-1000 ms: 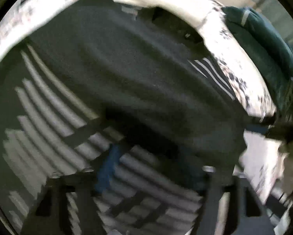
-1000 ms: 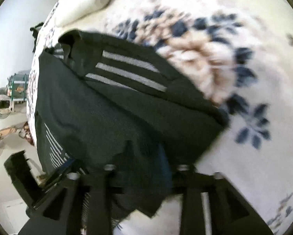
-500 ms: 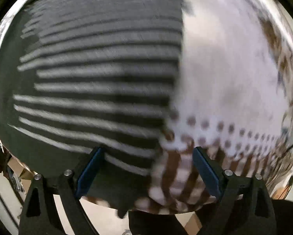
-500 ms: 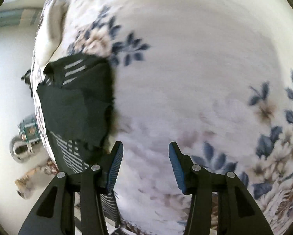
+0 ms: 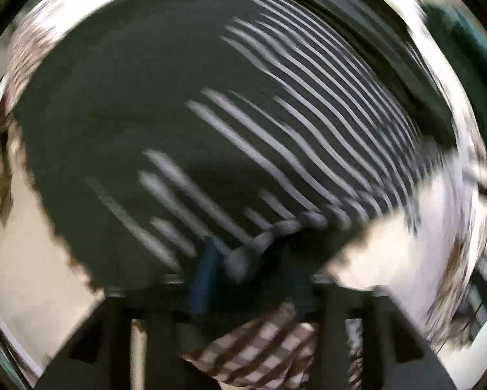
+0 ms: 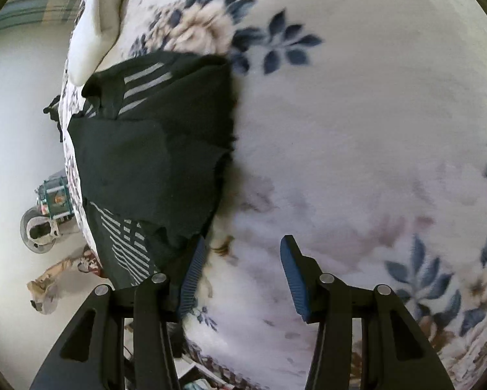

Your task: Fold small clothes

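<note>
Left jaws: left gripper closing on the striped garment edge, lower centre, blurred
Right jaws: right gripper hanging spread, empty, over the floral bedspread

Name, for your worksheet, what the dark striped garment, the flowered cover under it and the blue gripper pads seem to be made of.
Dark striped garment: thin matte knit, probably cotton jersey; it lies limp with frayed edges. Flowered cover: soft, slightly fuzzy fabric, perhaps fleece or plush; its printed flowers look blurry-edged. Blue gripper pads: ridged rubber or plastic, by the look.

Black fingers with ribbed blue pads, silver screws.
</note>
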Tool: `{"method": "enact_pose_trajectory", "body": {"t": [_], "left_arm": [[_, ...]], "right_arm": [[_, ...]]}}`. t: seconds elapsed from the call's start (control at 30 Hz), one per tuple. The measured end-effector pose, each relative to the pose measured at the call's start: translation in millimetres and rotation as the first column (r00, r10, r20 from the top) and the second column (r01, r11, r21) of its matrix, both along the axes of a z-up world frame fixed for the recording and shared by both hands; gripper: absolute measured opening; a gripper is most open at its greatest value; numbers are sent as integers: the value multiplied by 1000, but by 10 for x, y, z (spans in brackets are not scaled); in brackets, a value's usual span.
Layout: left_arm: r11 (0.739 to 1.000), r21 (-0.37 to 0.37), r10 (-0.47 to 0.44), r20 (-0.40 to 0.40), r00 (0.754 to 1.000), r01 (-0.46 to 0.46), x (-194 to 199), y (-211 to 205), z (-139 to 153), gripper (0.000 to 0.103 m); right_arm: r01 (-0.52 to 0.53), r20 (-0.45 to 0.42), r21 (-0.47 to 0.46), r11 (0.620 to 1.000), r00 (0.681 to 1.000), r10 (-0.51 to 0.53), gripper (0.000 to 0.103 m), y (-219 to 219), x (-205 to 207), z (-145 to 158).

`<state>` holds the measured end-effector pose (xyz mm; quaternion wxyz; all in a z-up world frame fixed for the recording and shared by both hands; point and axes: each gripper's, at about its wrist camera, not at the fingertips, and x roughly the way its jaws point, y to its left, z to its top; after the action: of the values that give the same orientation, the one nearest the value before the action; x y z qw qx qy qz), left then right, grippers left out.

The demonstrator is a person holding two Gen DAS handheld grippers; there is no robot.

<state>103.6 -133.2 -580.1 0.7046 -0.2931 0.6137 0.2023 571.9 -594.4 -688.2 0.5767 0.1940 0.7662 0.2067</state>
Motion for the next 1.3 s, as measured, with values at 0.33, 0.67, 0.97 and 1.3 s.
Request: {"method": "enact_pose_trajectory", "body": {"t": [0.33, 0.67, 0.97, 1.3], "left_arm": [[999, -6, 44, -80, 996, -45, -648, -23, 4, 60], [971, 34, -236, -53, 970, 238, 65, -175, -312, 60], [829, 35, -560, 52, 827, 559, 153, -963, -156, 7], [787, -50, -611, 74, 788, 615, 74, -1666, -87, 5]], "right_arm": [[3, -28, -1, 1000, 1000, -3, 51, 111, -179, -56], [-25, -36, -5, 1000, 999, 25, 51, 170, -243, -93], [-5, -41, 16, 1000, 999, 5, 51, 181, -135, -53], [217, -8, 125, 968, 976, -217, 51, 57, 428, -46]]}}
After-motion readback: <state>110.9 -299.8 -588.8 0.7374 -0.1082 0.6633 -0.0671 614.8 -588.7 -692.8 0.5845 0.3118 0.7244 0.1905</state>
